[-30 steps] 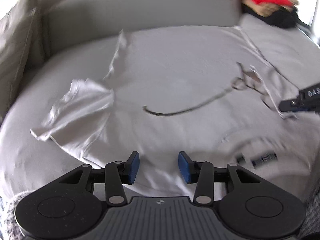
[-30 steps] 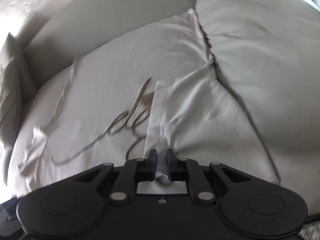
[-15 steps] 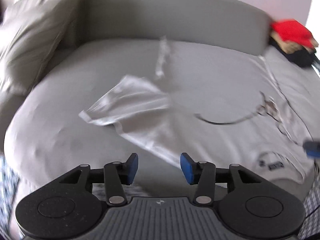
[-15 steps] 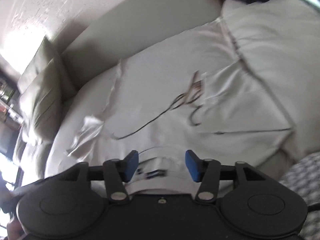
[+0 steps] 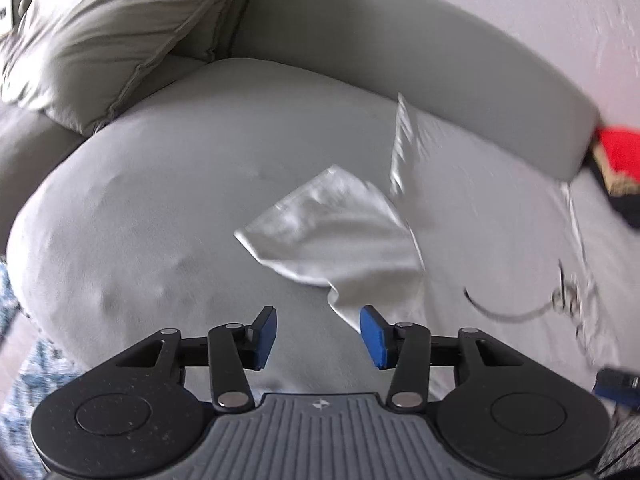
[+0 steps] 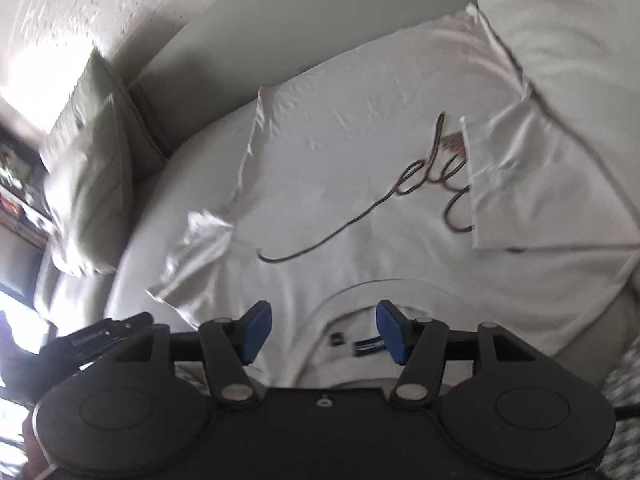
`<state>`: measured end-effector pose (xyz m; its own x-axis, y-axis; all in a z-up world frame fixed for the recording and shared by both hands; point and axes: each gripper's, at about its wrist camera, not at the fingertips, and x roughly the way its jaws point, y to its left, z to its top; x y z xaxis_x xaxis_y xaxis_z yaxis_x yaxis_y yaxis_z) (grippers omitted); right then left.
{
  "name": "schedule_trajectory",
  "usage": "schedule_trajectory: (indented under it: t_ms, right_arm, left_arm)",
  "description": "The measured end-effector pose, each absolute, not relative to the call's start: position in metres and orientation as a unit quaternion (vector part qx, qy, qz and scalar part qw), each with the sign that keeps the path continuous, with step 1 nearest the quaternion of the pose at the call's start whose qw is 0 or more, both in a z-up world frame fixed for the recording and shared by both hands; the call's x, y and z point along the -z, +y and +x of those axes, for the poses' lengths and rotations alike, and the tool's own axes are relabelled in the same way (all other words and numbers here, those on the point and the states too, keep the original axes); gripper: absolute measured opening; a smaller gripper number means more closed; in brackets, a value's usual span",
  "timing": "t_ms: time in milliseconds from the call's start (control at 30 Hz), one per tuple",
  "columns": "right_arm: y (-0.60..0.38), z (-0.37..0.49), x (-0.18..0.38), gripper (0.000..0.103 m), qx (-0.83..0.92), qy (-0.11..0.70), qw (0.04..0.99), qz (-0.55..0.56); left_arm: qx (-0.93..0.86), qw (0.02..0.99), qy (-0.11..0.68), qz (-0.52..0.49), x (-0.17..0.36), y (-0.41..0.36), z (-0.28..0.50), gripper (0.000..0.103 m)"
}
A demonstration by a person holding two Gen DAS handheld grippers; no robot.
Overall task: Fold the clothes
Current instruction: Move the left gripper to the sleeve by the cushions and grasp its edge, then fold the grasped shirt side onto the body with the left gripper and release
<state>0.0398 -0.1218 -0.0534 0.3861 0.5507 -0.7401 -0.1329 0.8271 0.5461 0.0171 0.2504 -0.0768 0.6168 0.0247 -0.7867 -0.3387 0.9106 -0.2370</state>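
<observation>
A white T-shirt [image 6: 360,184] with a dark script print lies flat on the grey sofa seat [image 5: 140,200], collar toward me. Its right sleeve [image 6: 532,184] is folded in over the print. Its left sleeve [image 5: 332,232] lies spread out, also in the right wrist view [image 6: 192,252]. My left gripper [image 5: 318,336] is open and empty, just short of that sleeve's near corner. My right gripper [image 6: 324,330] is open and empty, over the collar and neck label [image 6: 366,346]. The left gripper also shows in the right wrist view [image 6: 100,334].
A grey cushion [image 5: 104,32] leans at the sofa's left end, and the backrest [image 5: 400,48] curves behind the shirt. A pile of red and dark clothes [image 5: 620,160] sits at the far right. A patterned rug [image 5: 16,380] shows below the seat edge.
My right gripper let go of the folded right sleeve, opened and drew back to the collar. My left gripper swung left toward the left sleeve and stayed open.
</observation>
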Motion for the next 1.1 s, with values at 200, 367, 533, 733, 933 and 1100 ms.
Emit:
schedule_trajectory:
  t_ms: [200,367,533,733,933,1100]
  right_arm:
    - [-0.117,0.044,0.07,0.057,-0.196,0.527,0.796,0.225]
    - [-0.115,0.045,0.077,0.057,-0.189,0.535,0.791,0.229]
    - [-0.118,0.044,0.081,0.057,-0.189,0.535,0.79,0.234]
    - [-0.124,0.041,0.08,0.057,-0.192,0.529,0.79,0.244]
    - [-0.146,0.038,0.076,0.057,-0.189,0.516,0.794,0.262]
    - [-0.173,0.036,0.076,0.057,-0.172,0.499,0.798,0.291]
  left_arm:
    - [-0.122,0.849,0.423,-0.293,0.105,0.31,0.032,0.033]
    - [-0.106,0.814,0.417,-0.392,0.124,0.334,0.043,0.033]
    - [-0.098,0.796,0.414,-0.431,0.135,0.341,0.057,0.033]
    - [-0.112,0.808,0.421,-0.397,0.13,0.334,0.067,0.002]
    - [-0.122,0.846,0.404,-0.326,0.105,0.31,0.066,0.0]
    - [-0.089,0.905,0.372,-0.183,0.08,0.233,0.061,0.0]
